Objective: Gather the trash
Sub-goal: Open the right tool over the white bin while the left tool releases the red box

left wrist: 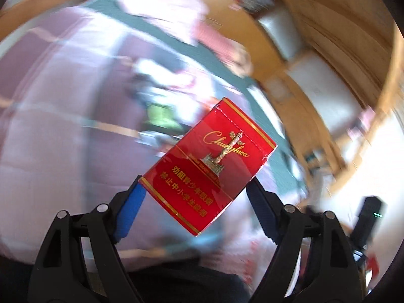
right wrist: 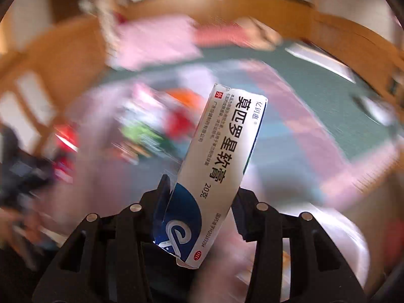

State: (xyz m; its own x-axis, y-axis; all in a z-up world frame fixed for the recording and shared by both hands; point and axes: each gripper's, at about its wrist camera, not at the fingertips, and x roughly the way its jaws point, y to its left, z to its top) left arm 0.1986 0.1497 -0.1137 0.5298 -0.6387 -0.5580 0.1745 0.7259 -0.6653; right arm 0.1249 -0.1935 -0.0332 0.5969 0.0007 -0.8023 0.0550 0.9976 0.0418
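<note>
Two pieces of trash ride clear of a blurred room, apparently bound for disposal: the left gripper (left wrist: 195, 189) clamps a red cigarette pack (left wrist: 209, 166) slanting toward one o'clock, while the right gripper (right wrist: 202, 192) pinches a white ointment box (right wrist: 217, 161) likewise tilted.

So the cigarette pack (left wrist: 209, 166) sits tilted between the left hand-held gripper (left wrist: 195, 189) fingers, and the ointment box (right wrist: 212, 174) stands wedged in the right hand-held gripper (right wrist: 202, 197). Everything behind both is blurred.
</note>
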